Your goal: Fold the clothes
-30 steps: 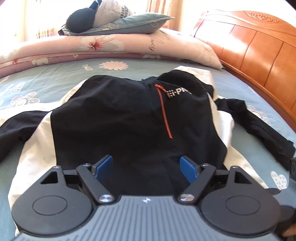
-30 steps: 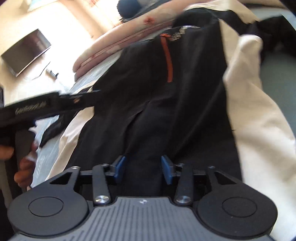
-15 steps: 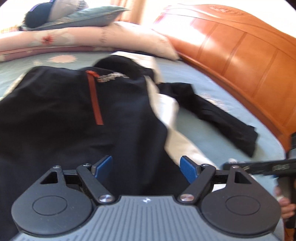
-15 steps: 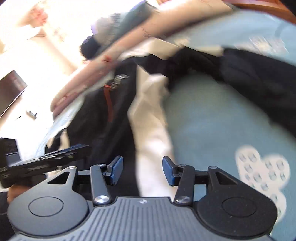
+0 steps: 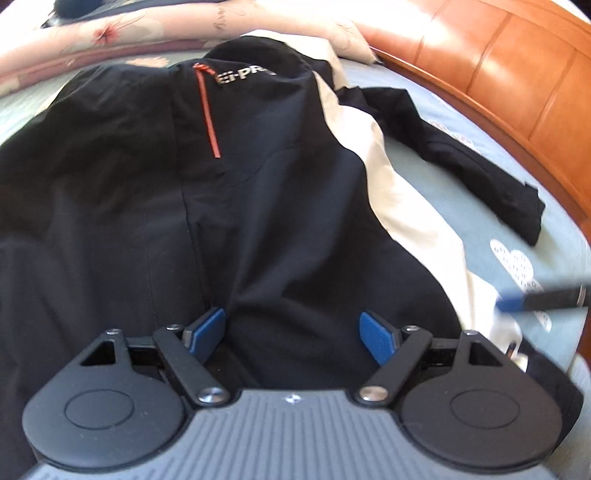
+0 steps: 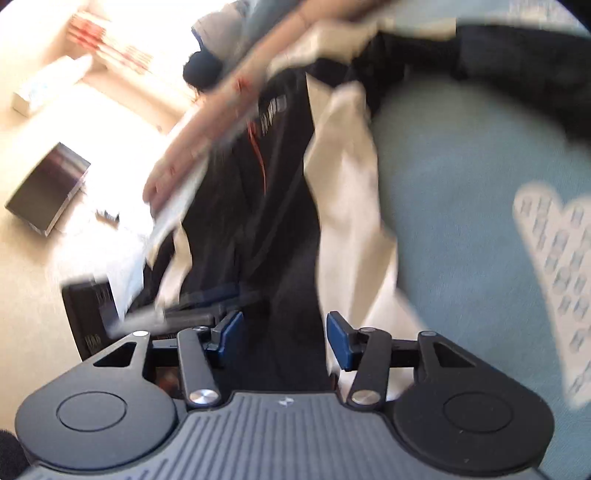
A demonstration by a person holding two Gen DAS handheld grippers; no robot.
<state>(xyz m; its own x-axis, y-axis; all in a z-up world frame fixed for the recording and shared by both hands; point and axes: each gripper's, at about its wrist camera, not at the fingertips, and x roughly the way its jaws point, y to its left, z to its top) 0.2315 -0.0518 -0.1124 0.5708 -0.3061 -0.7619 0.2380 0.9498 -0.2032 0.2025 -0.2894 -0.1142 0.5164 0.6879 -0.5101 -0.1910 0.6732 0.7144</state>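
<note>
Left wrist view: the jacket (image 5: 258, 192), black with cream side panels, lay spread flat on the bed (image 5: 480, 206), collar toward the pillows (image 5: 147, 33). An orange zip (image 5: 208, 114) ran down from the collar beside white lettering. One black sleeve (image 5: 461, 158) stretched out to the right across the blue sheet, toward the wooden headboard (image 5: 517, 74). The left tool (image 5: 293, 332) sat low over the jacket's hem, its blue pads wide apart with black cloth beneath and between them; nothing was clamped. At the right edge a blurred blue-tipped finger of the right tool (image 5: 517, 301) reached in over the cream panel, near the white heart print (image 5: 517, 266) on the sheet.

Right wrist view: picture heavily blurred. The right tool (image 6: 284, 336) was also open, pads apart, over the hem where the black front met the cream panel (image 6: 351, 206); no cloth was pinched. The jacket (image 6: 266, 221) ran away from the lens, the zip (image 6: 258, 151) and lettering faint at its far end. The sheet (image 6: 461, 184) with the heart print (image 6: 561, 280) filled the right side. Part of the left tool (image 6: 199, 314) showed at left, just beside the hem; whether it touched the cloth could not be told from this view. Beyond the bed edge, a dark flat box (image 6: 48, 188) lay on the pale floor (image 6: 37, 295).
</note>
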